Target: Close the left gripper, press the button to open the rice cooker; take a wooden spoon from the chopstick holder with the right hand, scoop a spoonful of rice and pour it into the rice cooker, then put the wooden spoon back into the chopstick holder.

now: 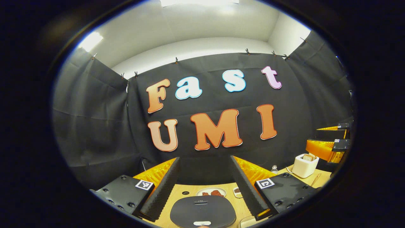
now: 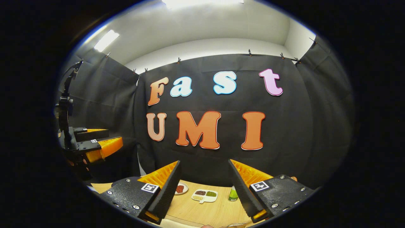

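In the left gripper view we see the left claw spread wide and holding nothing, raised above the wooden counter. Directly beneath the gap between its fingers sits the dark rice cooker, its lid down, with a pale button at its near edge. Just beyond the cooker lies a small plate carrying reddish pieces, and beside that plate a little dish. Far off to the right of the cooker stands a white chopstick holder with something pale poking from its top; we cannot tell if that is the wooden spoon. Above the holder hangs the right claw.

The right gripper view gives us other things. There the right claw is also wide open and empty over the counter. Between its fingers we see a divided white dish of dark and green grains, a plate left of it, and a green bottle to its right. The left claw hangs well to the left, its jaws parted.
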Available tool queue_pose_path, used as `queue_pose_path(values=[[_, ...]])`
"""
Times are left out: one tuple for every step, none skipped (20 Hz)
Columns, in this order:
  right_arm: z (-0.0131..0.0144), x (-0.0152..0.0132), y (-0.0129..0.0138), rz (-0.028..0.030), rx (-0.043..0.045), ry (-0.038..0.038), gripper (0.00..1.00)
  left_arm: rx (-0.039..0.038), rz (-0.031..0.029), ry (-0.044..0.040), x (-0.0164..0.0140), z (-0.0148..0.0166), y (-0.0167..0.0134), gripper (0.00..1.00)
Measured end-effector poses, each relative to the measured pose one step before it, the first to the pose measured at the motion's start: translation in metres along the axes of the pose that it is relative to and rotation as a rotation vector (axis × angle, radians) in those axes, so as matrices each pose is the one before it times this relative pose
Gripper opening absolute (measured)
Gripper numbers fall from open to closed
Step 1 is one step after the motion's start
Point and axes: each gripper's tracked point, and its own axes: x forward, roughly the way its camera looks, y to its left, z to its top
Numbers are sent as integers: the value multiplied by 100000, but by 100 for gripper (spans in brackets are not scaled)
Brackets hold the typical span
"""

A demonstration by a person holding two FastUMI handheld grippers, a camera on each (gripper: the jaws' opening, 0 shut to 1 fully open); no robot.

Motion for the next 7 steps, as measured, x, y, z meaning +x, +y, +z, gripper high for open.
queue_pose_path(values=[[292,-52,114,117,141,-388,90,265,265,-753,-234,269,20,97],[244,35,128,106,600,-505,85,279,510,-1029,-91,341,16,97],[343,110,199,579,780,-829,90,-204,-224,-1741,-130,495,-128,97],[180,74,-50,15,334,-773,90,-239,76,-1102,-63,292,-134,97],[137,137,-57,284,10,-663,90,-56,152,-937,24,61,-28,97],[-80,96,23,67,-265,188,90,335,-27,849,-8,-527,-9,97],[-216,15,48,271,26,449,89,-414,257,788,-1,-361,22,97]])
